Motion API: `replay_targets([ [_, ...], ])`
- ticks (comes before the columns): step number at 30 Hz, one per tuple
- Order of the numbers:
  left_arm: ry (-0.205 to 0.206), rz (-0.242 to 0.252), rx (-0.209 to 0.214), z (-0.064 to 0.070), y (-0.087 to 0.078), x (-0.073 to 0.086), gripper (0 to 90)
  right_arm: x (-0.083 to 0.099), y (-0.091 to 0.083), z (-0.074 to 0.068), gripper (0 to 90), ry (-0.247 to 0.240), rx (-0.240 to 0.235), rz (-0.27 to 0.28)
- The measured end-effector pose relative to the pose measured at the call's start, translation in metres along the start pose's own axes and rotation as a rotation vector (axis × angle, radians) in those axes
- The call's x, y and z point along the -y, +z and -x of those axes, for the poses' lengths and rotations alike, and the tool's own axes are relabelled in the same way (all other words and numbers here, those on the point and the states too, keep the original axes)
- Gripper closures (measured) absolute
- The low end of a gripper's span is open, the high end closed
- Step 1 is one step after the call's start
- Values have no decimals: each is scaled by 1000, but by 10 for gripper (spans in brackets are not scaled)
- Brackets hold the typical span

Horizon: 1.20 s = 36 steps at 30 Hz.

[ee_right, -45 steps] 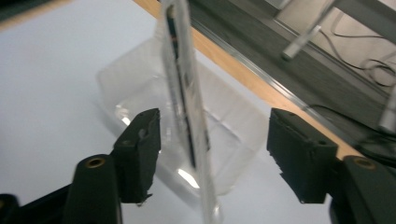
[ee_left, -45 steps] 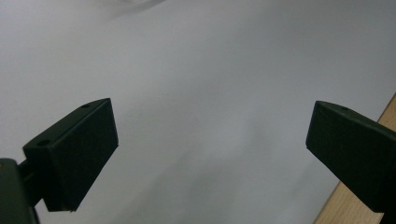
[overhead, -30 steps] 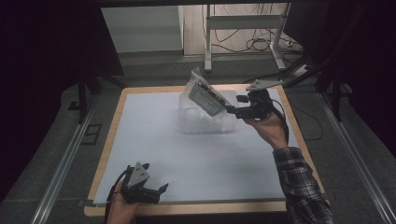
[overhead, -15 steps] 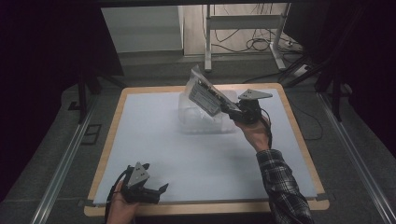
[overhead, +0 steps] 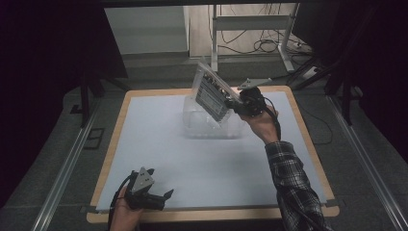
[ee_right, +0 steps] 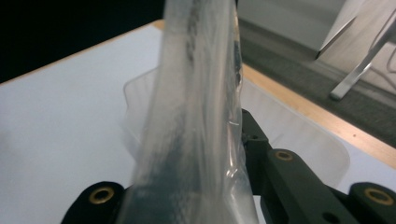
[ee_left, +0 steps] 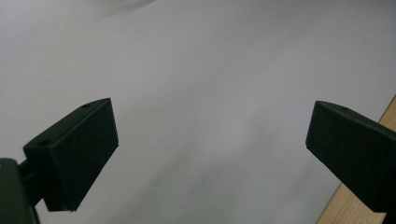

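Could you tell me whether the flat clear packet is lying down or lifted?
Lifted: the right gripper holds the packet tilted above the clear tray.

A clear plastic bag (overhead: 211,94) with a flat dark, striped thing inside is held up off the table, tilted so its top corner leans toward the far left. It's pinched at its right edge, and its lower corner hangs over a see-through plastic container (overhead: 211,122) that sits on the white sheet near the table's far side. In the right gripper view the bag (ee_right: 191,121) is seen edge-on, crinkled and glossy.
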<state>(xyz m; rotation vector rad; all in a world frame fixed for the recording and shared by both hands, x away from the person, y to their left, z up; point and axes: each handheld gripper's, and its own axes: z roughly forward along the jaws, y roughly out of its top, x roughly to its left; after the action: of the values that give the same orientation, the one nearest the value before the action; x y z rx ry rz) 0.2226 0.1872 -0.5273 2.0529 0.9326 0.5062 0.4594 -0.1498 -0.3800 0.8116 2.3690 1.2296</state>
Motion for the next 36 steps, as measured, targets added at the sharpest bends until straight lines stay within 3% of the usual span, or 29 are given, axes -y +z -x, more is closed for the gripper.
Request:
replay_targets([
  [4,-1,1,1,0,0,0,18,-7,7,5,765,18,-11,-14],
  [10,-2,0,5,0,0,0,18,-5,15,11,744,104,-17,97],
  [14,0,-1,6,0,0,0,18,2,21,15,718,212,-51,208],
  [16,0,-2,5,0,0,0,18,5,25,14,715,224,-46,235],
  [18,-1,-1,6,0,0,0,18,6,28,10,751,206,-18,247],
  [22,-2,-1,5,0,0,0,18,1,28,9,763,171,-12,220],
  [29,-1,0,7,0,0,0,18,-27,33,6,770,72,-22,75],
  [36,-2,1,8,0,0,1,19,-47,41,12,772,40,-23,-6],
])
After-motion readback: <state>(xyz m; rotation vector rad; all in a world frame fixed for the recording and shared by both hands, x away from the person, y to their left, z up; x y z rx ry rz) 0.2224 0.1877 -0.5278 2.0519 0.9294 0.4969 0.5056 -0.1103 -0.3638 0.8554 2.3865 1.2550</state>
